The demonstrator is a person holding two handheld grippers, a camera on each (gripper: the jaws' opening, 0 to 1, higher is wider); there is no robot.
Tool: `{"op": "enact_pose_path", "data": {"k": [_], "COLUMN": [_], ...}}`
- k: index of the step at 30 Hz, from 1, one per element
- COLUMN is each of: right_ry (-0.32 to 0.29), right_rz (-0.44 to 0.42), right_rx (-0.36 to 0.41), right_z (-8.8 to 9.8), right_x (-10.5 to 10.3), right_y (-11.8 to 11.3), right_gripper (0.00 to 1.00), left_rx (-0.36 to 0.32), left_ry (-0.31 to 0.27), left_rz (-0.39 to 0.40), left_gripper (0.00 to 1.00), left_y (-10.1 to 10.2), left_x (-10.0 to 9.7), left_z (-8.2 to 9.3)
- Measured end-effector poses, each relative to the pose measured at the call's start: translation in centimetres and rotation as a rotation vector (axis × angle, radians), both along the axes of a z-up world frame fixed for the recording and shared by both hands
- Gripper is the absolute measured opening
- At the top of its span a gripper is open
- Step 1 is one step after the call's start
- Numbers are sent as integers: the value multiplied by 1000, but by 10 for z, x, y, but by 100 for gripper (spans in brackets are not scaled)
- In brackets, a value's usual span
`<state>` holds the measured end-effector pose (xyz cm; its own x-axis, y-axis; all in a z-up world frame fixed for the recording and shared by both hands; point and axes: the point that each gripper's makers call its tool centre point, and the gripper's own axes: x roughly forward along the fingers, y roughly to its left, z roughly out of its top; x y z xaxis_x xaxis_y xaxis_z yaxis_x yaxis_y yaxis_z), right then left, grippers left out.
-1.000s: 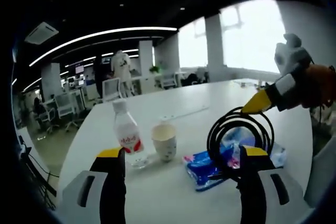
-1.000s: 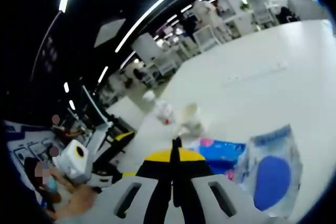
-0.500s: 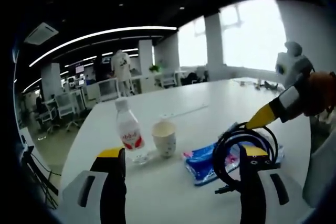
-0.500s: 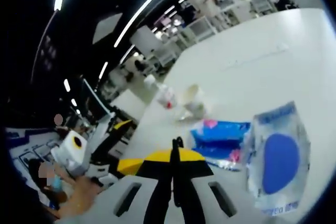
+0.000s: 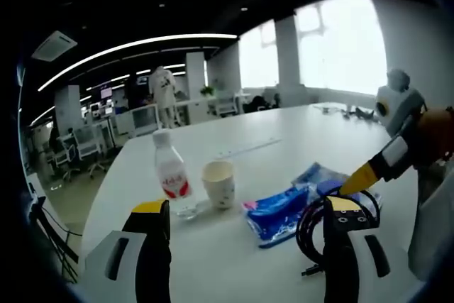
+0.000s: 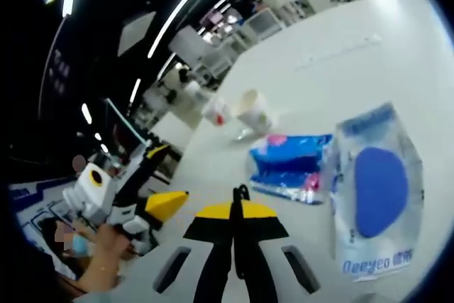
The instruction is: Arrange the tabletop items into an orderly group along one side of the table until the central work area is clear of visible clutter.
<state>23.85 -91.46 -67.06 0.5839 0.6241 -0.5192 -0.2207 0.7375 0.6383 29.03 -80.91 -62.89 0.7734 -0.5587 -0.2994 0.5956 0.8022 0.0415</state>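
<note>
My left gripper point(image 5: 246, 206) is open, with nothing between its jaws, near the table's front edge. Beyond it stand a small water bottle point(image 5: 170, 175) with a red label and a paper cup point(image 5: 218, 184). A blue packet point(image 5: 277, 214) lies to their right, and a clear bag point(image 5: 319, 175) holding something blue lies behind it. My right gripper point(image 5: 357, 182) comes in from the right, shut on a coiled black cable point(image 5: 312, 228) that hangs low by the table, partly hidden behind my right-hand jaw. In the right gripper view the jaws point(image 6: 237, 207) are closed on the thin cable.
The white table point(image 5: 284, 140) stretches far back with a thin strip lying on it. In the right gripper view sit the bottle point(image 6: 216, 110), cup point(image 6: 255, 111), blue packet point(image 6: 291, 164), clear bag point(image 6: 376, 196) and left gripper point(image 6: 159, 179). Office desks and chairs stand beyond.
The right gripper has lowered the cable coil from in front of the packets down toward the table's near right side. The left gripper has stayed still and open.
</note>
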Motion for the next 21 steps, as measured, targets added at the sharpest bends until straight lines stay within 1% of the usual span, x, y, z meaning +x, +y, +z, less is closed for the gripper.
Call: {"op": "enact_pose_path", "data": {"k": [3, 7, 8, 14, 18, 21], "right_ry": [7, 23, 28, 31, 48, 45], "right_rz": [1, -6, -11, -15, -21, -25], "right_rx": [-26, -41, -59, -101, -110, -113], "right_z": [-7, -17, -21, -33, -42, -47], "right_x": [0, -1, -1, 2, 4, 6], "right_y": [-5, -12, -15, -25, -30, -32], "right_gripper": [0, 0, 0, 0, 0, 0], "left_rx": [-27, -24, -24, -17, -9, -3], "left_ry": [6, 4, 4, 8, 9, 15], "left_rz": [-10, -12, -12, -7, -3, -2], "left_gripper": [89, 88, 88, 88, 88, 88], "left_y": [-3, -3, -3, -2, 0, 1], "left_x": [-1, -2, -2, -4, -5, -5], "left_z": [2, 2, 2, 1, 0, -2]}}
